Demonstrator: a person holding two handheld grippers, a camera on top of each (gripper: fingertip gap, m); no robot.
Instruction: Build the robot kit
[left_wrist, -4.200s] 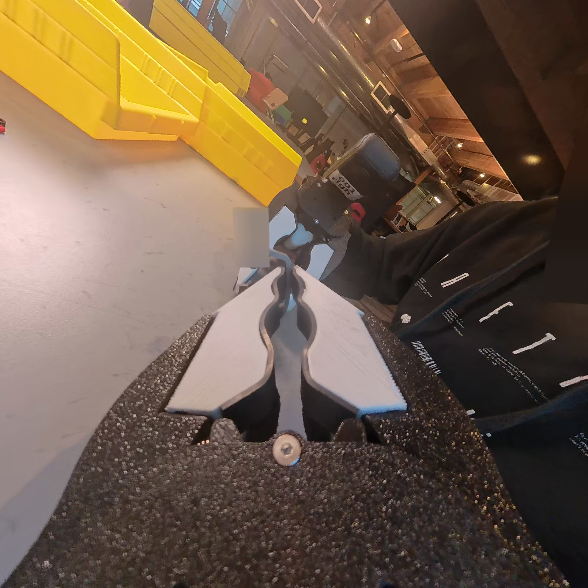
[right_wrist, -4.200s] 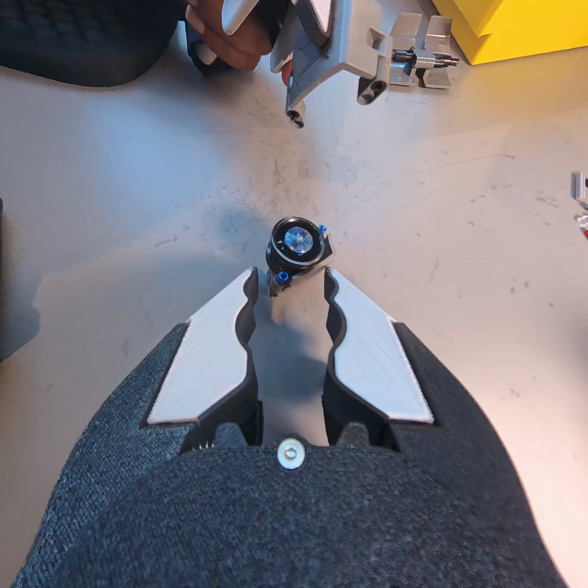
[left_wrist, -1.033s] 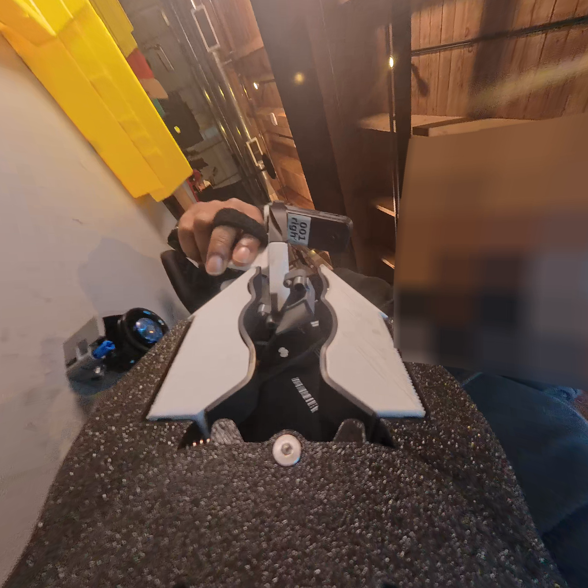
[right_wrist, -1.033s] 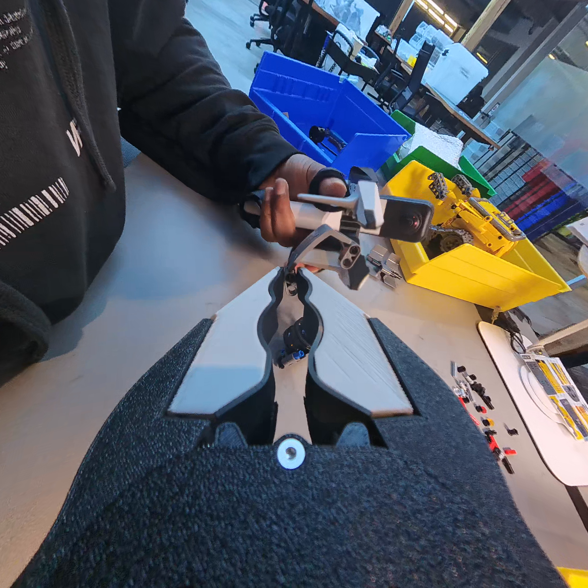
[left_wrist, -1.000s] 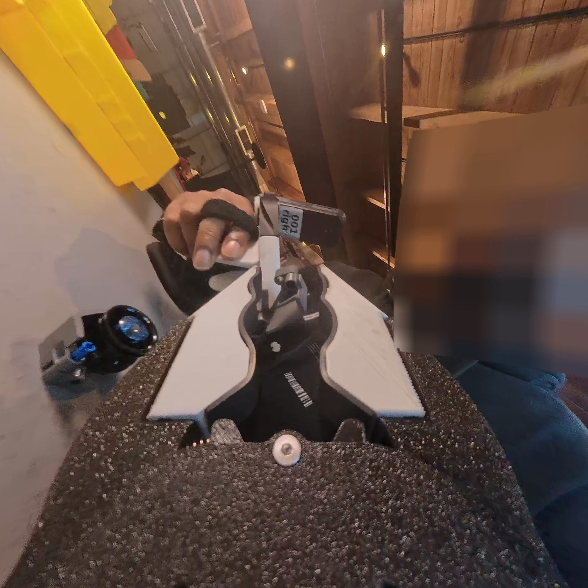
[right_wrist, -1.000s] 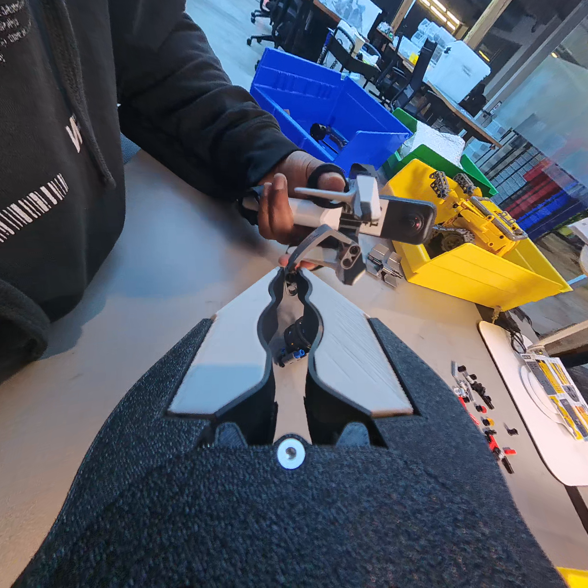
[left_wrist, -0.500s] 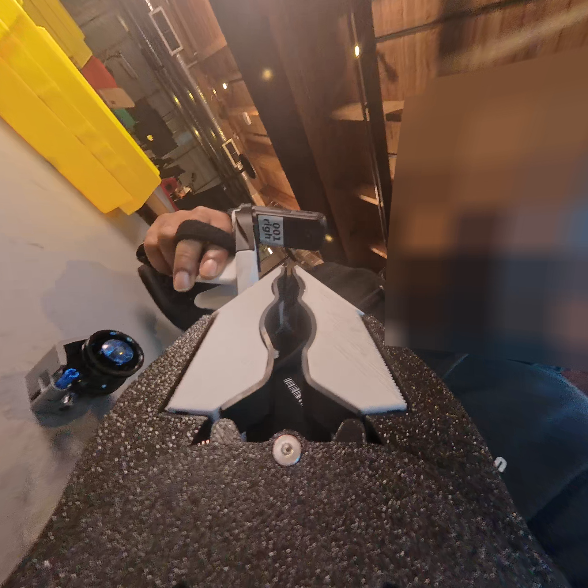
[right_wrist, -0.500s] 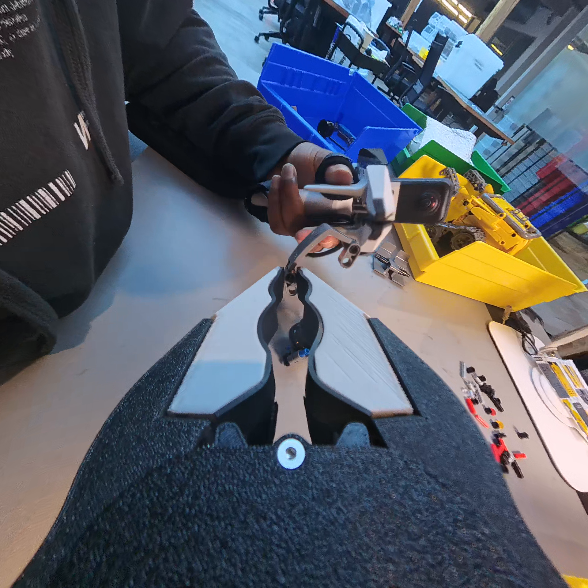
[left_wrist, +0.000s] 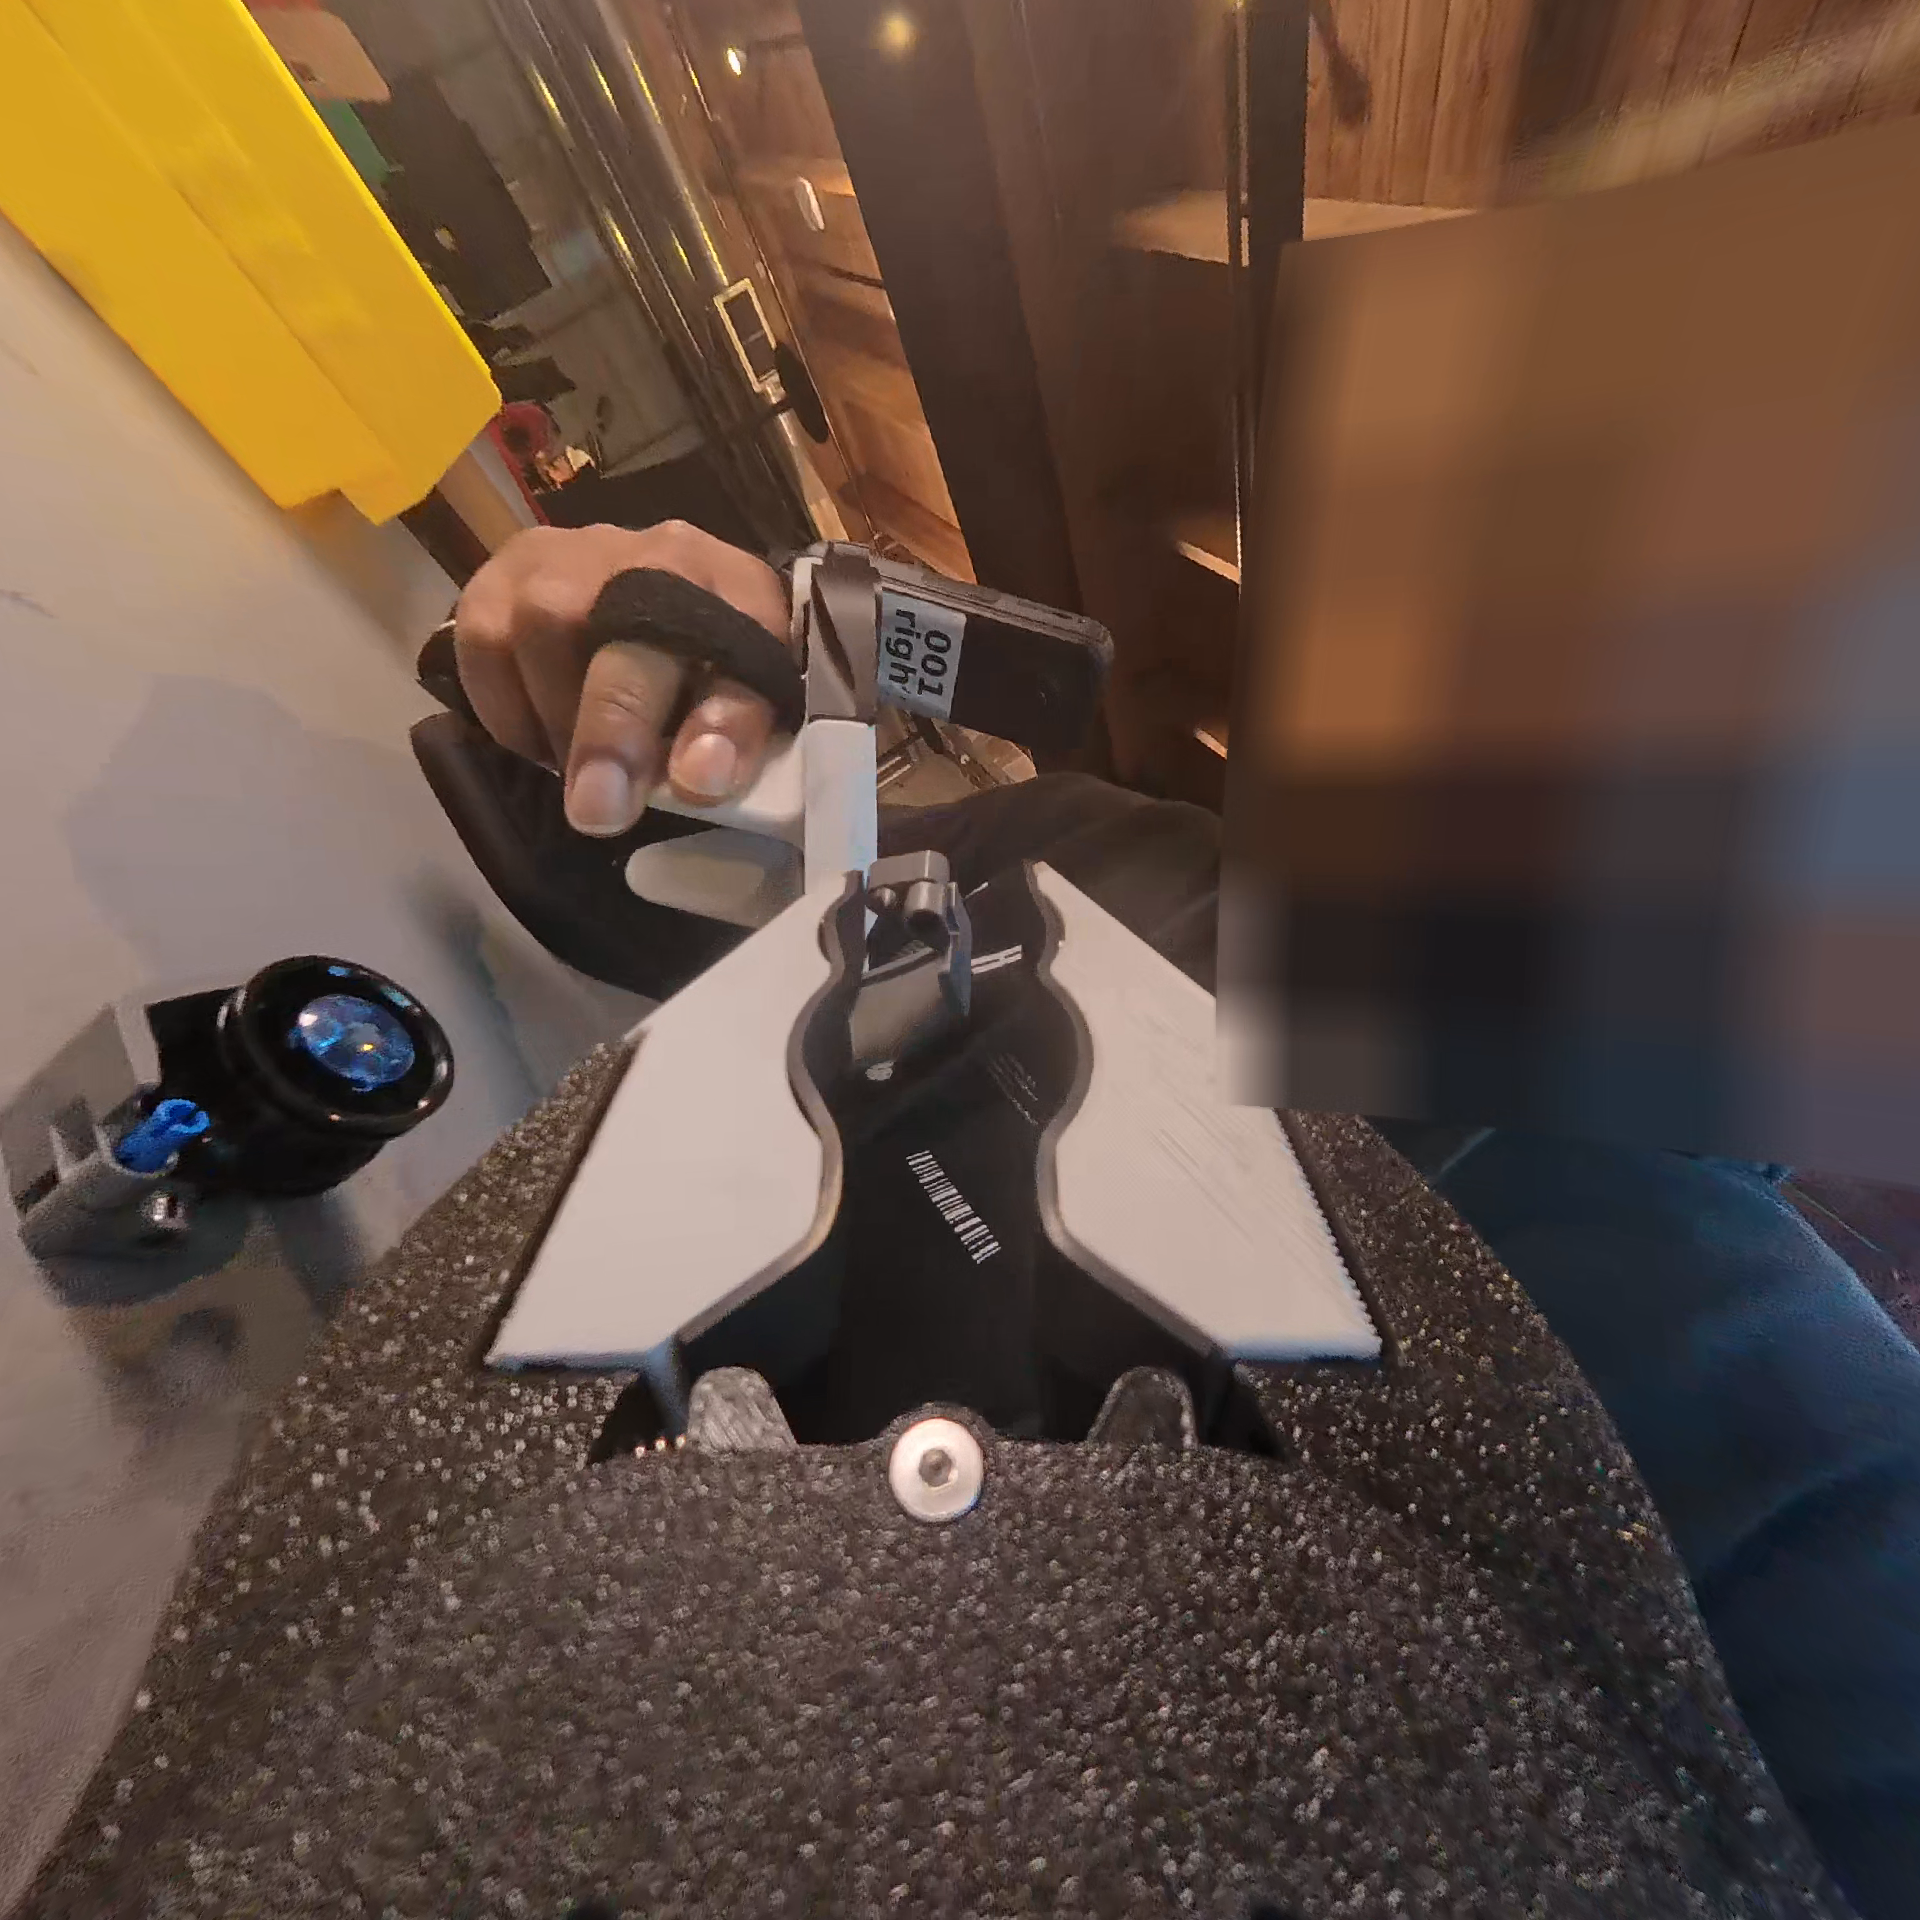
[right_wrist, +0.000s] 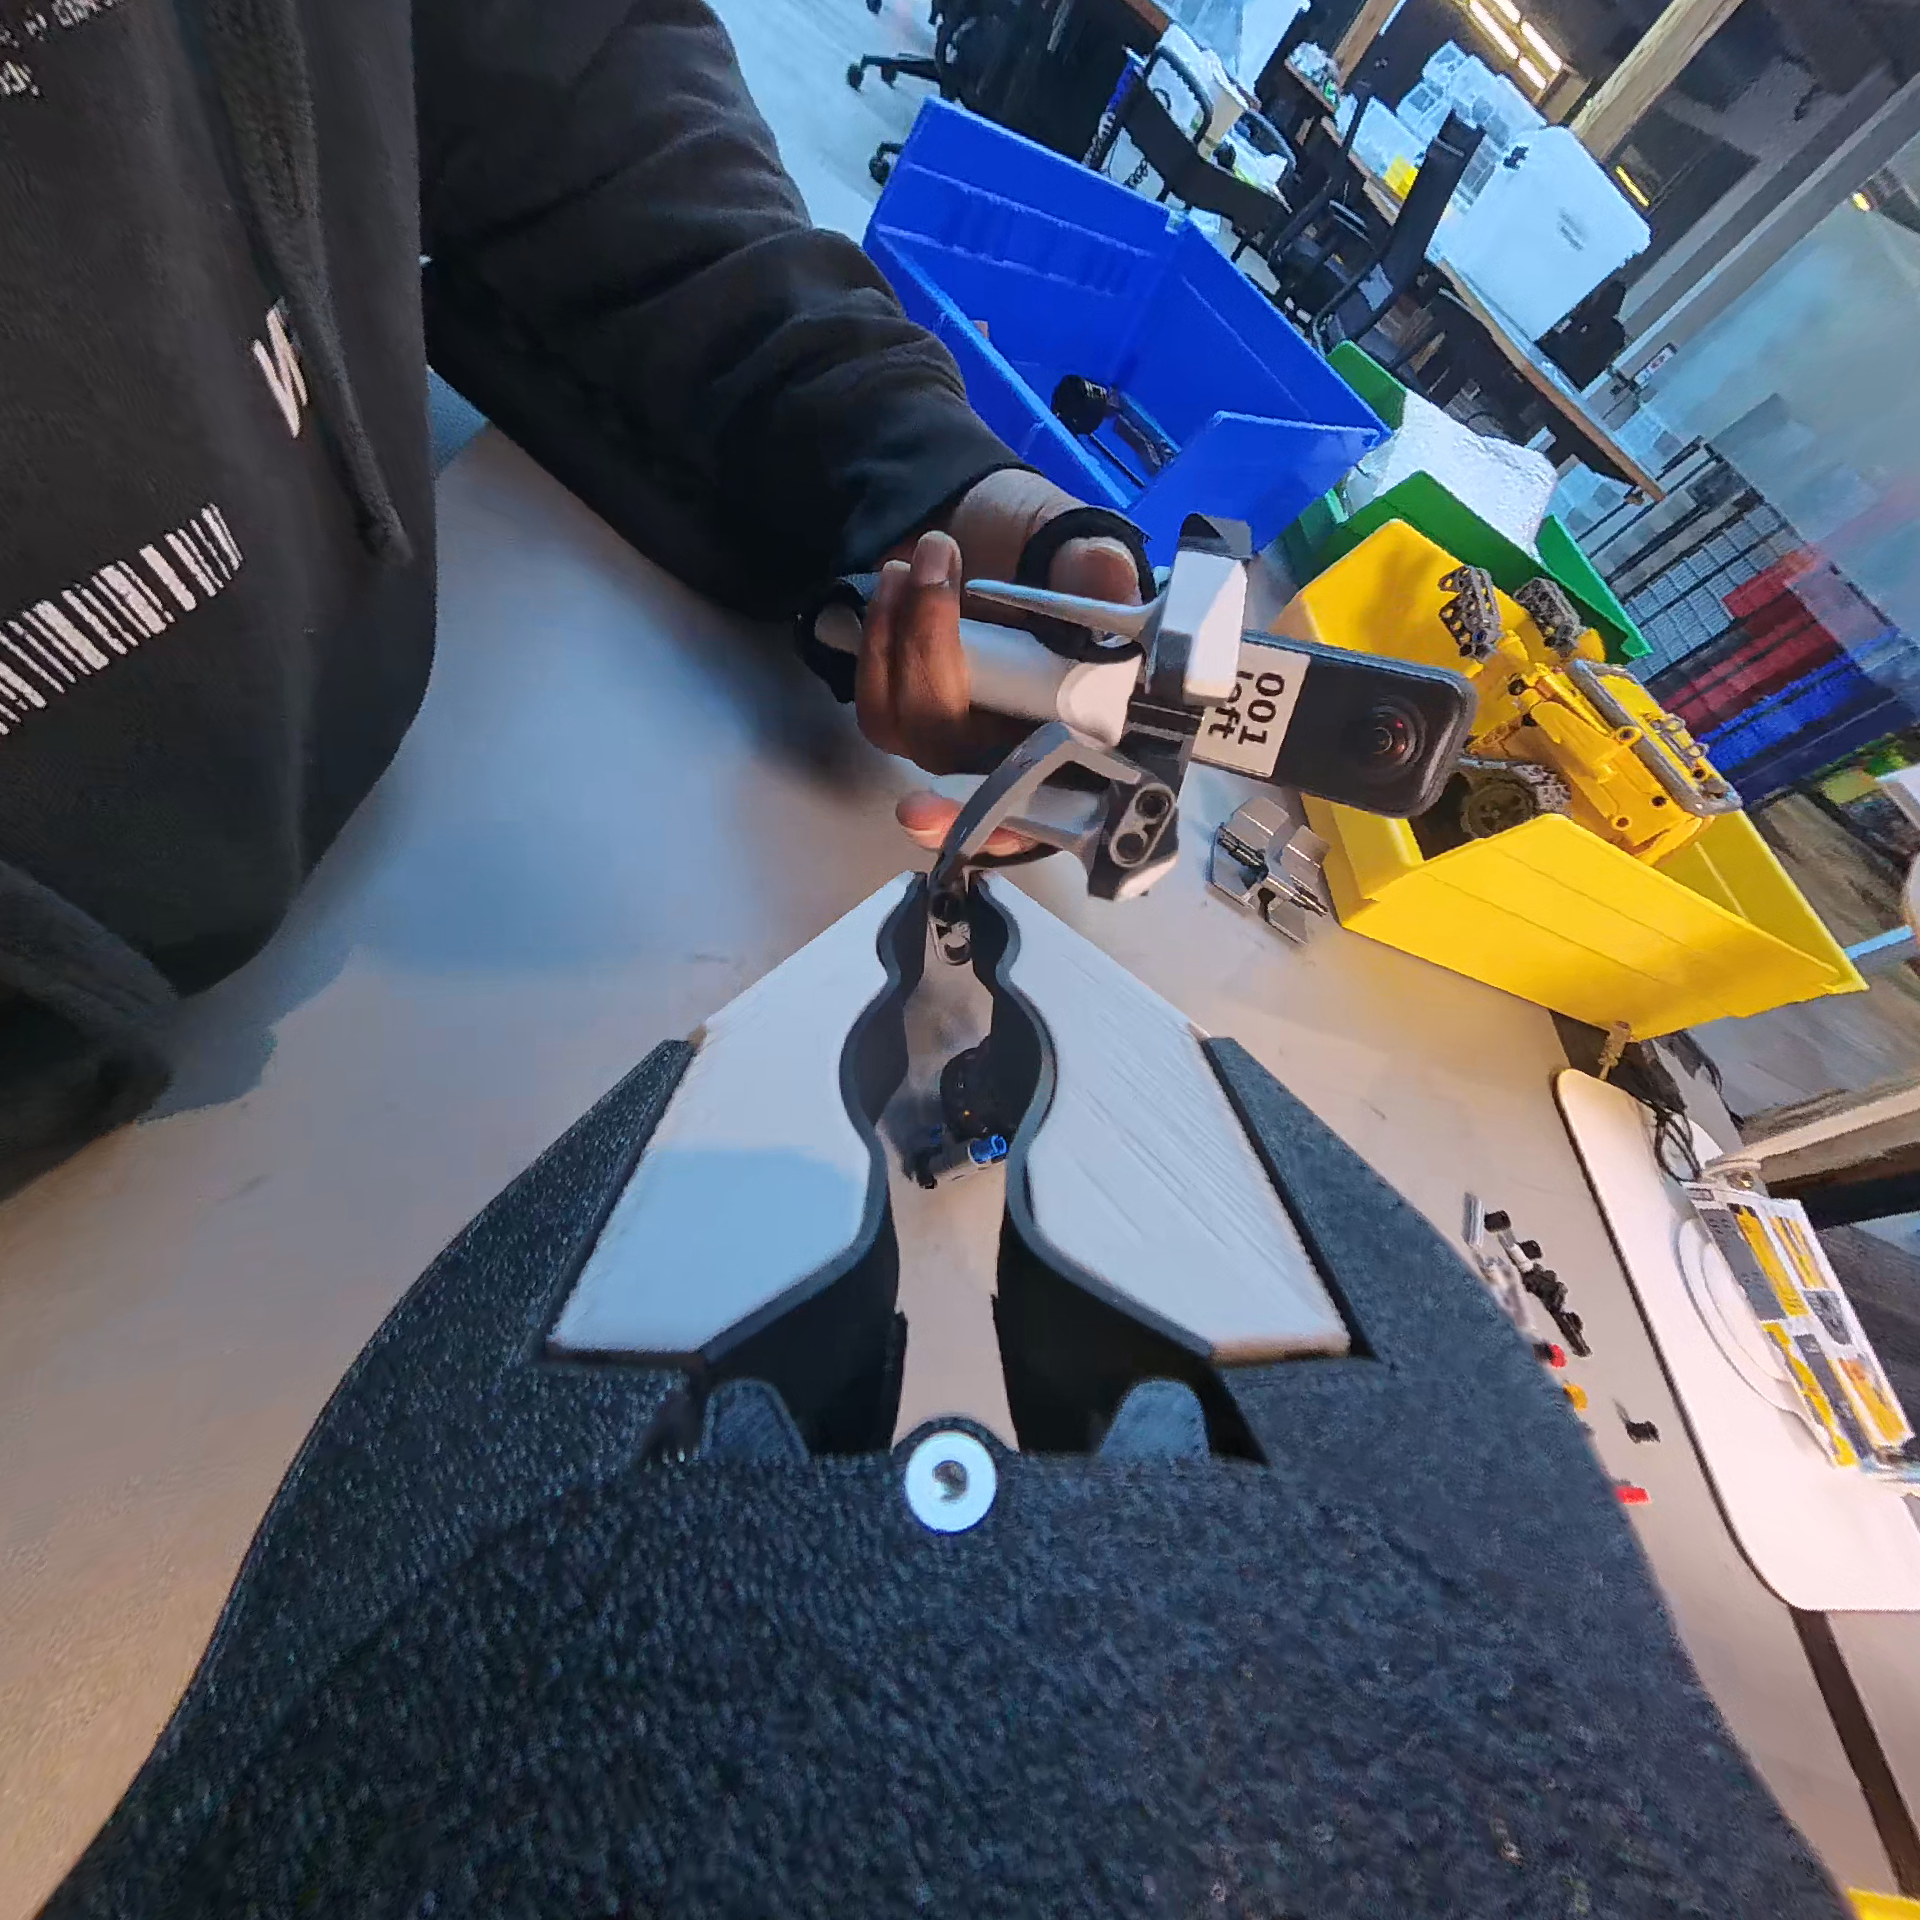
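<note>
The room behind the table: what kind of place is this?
Probably a shared workshop or maker space: coloured parts bins, a half-built yellow brick model in one bin, small loose pieces on the table, desks with office chairs behind.

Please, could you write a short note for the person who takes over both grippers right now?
Right tongs: shut on the thin end of the grey toy piece, held above the table.
Left tongs: open, with the same piece between the fingers; no firm grip visible.
Black round part with a blue pin: on the table beside the left tongs, untouched.
Yellow bin and loose small parts: farther off on the table.
</note>
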